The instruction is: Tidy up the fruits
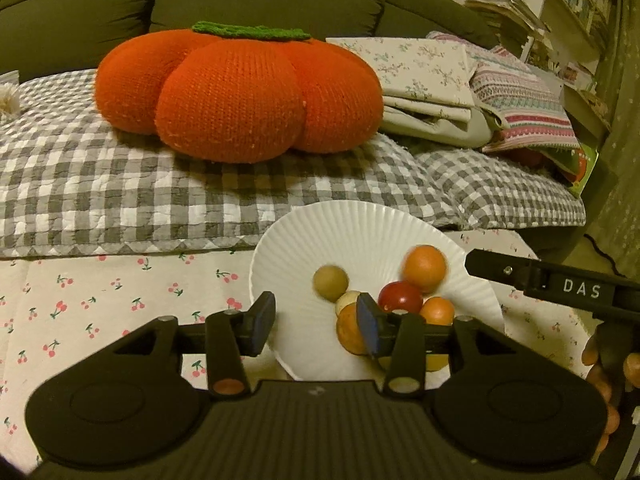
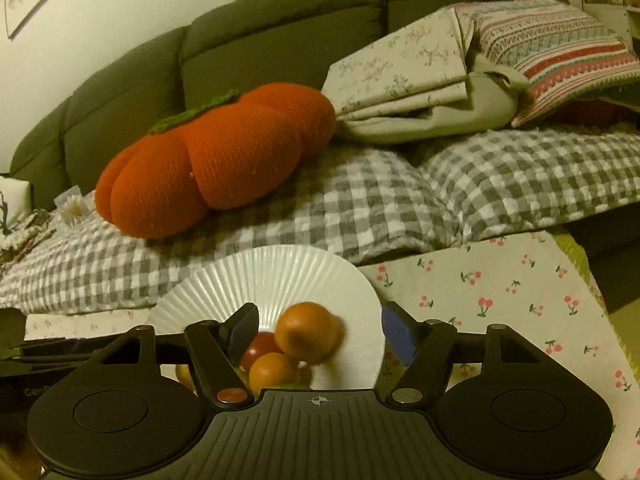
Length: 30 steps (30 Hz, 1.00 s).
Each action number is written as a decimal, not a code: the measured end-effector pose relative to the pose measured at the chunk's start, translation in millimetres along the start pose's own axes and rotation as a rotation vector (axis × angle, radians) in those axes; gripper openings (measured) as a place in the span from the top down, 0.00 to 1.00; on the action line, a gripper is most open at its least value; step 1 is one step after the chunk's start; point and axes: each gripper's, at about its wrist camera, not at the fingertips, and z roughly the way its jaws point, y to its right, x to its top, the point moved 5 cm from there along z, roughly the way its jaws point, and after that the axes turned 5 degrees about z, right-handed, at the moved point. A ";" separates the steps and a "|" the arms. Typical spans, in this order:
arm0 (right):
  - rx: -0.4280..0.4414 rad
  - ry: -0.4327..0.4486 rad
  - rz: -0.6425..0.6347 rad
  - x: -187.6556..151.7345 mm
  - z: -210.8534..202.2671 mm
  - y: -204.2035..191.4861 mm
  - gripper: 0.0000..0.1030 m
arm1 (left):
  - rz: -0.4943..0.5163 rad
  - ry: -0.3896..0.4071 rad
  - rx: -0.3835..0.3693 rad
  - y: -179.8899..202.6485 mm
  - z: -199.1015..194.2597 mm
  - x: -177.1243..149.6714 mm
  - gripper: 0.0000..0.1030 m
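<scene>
Left wrist view: my left gripper [image 1: 316,326] stands part-open and empty over the plate [image 1: 288,240], lower centre, where the fruits [image 1: 400,296] lie heaped. My right gripper [image 2: 320,334] gapes wide and empty too. I judge them light, hard, smooth and ready to roll; grip across the middle. Two are blurred; my jaws hide the lowest.

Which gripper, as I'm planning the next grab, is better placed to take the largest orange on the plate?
Right. The largest orange lies between the open fingers of the right gripper. The left gripper frames bare plate, with that orange off to its right.
</scene>
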 end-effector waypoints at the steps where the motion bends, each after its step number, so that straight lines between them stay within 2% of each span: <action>1: -0.001 0.001 0.005 0.7 -0.9 0.4 0.33 | -0.006 0.002 0.000 -0.8 -3.3 0.5 0.57; 15: 0.073 -0.007 0.032 -1.1 -27.6 -20.4 0.33 | -0.028 0.000 0.028 9.8 -43.7 -11.0 0.55; 20: 0.080 -0.045 0.004 -12.6 -37.9 -33.2 0.33 | -0.010 0.007 0.061 18.6 -58.6 -18.7 0.53; 22: 0.083 -0.050 0.001 -16.6 -44.1 -37.2 0.33 | -0.011 0.008 0.078 21.0 -64.5 -21.6 0.48; 27: 0.082 -0.067 0.014 -26.0 -58.3 -41.6 0.33 | -0.003 -0.010 0.138 27.3 -83.3 -32.2 0.46; 30: 0.065 -0.070 -0.019 -33.8 -70.9 -46.4 0.33 | -0.009 -0.005 0.170 28.4 -99.3 -38.9 0.40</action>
